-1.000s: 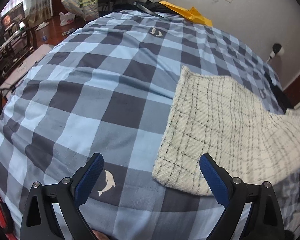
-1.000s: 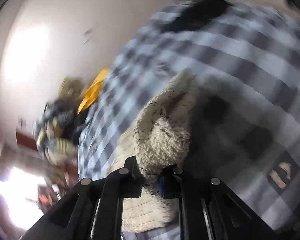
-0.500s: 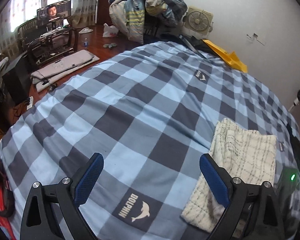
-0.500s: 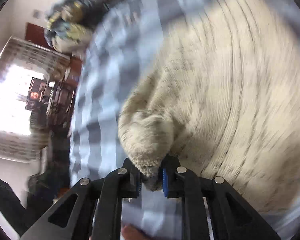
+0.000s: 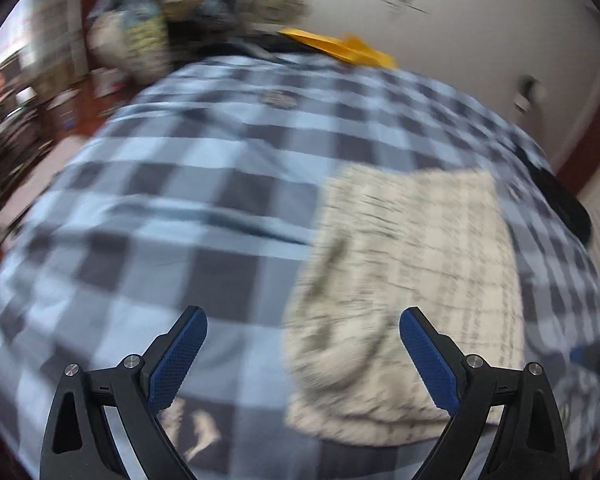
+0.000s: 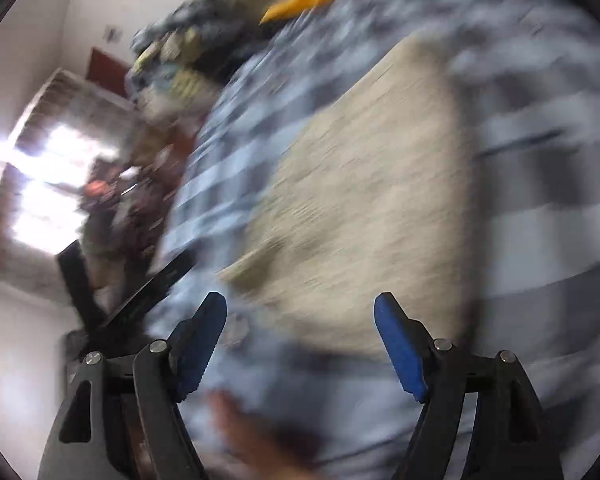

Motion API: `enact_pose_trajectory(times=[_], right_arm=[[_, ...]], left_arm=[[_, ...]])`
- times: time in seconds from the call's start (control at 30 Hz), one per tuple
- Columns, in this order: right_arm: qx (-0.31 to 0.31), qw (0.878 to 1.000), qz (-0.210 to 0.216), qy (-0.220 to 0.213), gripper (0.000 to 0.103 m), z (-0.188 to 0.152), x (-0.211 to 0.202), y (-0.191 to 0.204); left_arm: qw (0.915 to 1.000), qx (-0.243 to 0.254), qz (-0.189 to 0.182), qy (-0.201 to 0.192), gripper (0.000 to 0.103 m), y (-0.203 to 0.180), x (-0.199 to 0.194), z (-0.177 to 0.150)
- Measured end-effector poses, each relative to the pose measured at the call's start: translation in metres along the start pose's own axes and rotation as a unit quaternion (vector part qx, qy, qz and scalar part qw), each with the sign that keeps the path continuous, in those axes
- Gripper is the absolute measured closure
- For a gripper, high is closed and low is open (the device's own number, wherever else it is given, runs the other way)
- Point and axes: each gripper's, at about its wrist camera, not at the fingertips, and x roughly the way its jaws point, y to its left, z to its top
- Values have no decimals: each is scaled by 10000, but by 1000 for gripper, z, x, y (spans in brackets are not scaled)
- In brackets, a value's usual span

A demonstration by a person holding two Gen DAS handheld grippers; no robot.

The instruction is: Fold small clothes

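A cream knitted garment with thin dark check lines (image 5: 412, 280) lies folded flat on the blue and grey checked bedspread (image 5: 172, 208). My left gripper (image 5: 303, 356) hovers over its near left edge, open, with nothing between the blue pads. In the right wrist view the same cream garment (image 6: 364, 184) lies ahead of my right gripper (image 6: 300, 344). Its jaws are opening wide and stand apart from the cloth, holding nothing. Both views are blurred by motion.
A heap of clothes (image 5: 168, 28) and a yellow item (image 5: 340, 48) sit at the bed's far end by the white wall. A dark item (image 5: 564, 204) lies at the bed's right edge. Furniture and a bright window (image 6: 48, 188) stand beyond the left side.
My right gripper has let go of the cream garment's corner and its jaws have spread. The garment now lies folded flat. My left gripper stayed open and swung back over the garment.
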Motion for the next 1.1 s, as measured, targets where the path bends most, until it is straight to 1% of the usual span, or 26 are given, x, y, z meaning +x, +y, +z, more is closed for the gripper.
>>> enact_pose_trajectory(times=[0.03,0.07,0.1,0.13,0.17,0.2,0.27,0.3,0.33,0.4,0.43,0.47,0.5,0.53,0.57,0.6,0.63,0.7,0.8,0.87,0.93,0.97,1.0,1.03,1.07,1.1], right_arm=[[-37,9991,-401,-165,29,-2,-2,-9],[-15,9975,-669,-221,29,-3,-1,-19],[143,9962,-841,-189,29,-4,5,-32],[360,9961,-807,-83,29,-5,12,-44],[534,9963,-679,35,29,0,19,-55],[860,9948,-455,287,29,2,29,-68],[976,9937,-471,296,29,5,31,-71],[976,9937,-471,296,29,5,31,-71],[940,9940,-497,274,29,6,26,-71],[888,9946,-494,194,29,8,20,-66],[896,9946,-496,177,29,10,20,-64],[1024,9937,-432,167,29,10,24,-72],[1098,9931,-380,178,29,8,23,-77],[1189,9922,-334,189,29,8,24,-79],[1189,9922,-334,189,29,8,24,-79],[1249,9914,-335,195,29,6,20,-82],[1276,9910,-354,195,29,2,12,-90],[1341,9900,-392,183,29,0,9,-94],[1415,9894,-281,180,29,-4,4,-97],[1401,9897,-254,160,29,-5,3,-96],[1332,9907,-240,116,29,-6,1,-92],[1293,9913,-245,103,29,-7,0,-91],[1252,9917,-260,97,29,-8,-1,-90],[1223,9920,-279,101,29,-8,0,-89],[1202,9923,-294,109,29,-10,-1,-90],[1184,9924,-314,131,29,-10,0,-89]], left_arm=[[9995,270,-143,73,5,-9,9,2],[9979,597,-213,133,5,-17,18,4],[9963,828,-154,159,5,-23,24,4],[9943,1050,-103,173,5,-28,29,4],[9918,1249,-144,217,5,-33,34,1],[9893,1394,-268,327,5,-37,38,-2],[9835,1507,-741,665,5,-42,48,-9],[9821,1509,-829,760,12,-43,51,-12],[9814,1511,-842,832,31,-44,54,-14],[9815,1513,-703,939,56,-43,58,-17],[9824,1400,-834,910,67,-41,56,-16],[9830,1288,-974,872,75,-37,53,-16],[9840,1062,-1164,837,87,-31,49,-13],[9843,855,-1288,850,89,-26,47,-11],[9828,579,-1507,894,90,-19,44,-9],[9789,274,-1801,929,91,-11,40,-8],[9759,90,-1983,909,92,-6,35,-8],[9679,-273,-2357,828,93,4,20,-7],[9565,-713,-2716,790,94,18,0,-13],[9534,-981,-2723,848,94,29,-6,-19],[9470,-1447,-2668,1050,94,47,2,-28],[9435,-1675,-2604,1182,94,56,9,-33],[9420,-1894,-2461,1275,94,65,18,-38],[9441,-1972,-2299,1302,94,70,25,-39],[9497,-1904,-2081,1358,94,70,34,-40],[9534,-1780,-1959,1444,93,66,43,-40]])
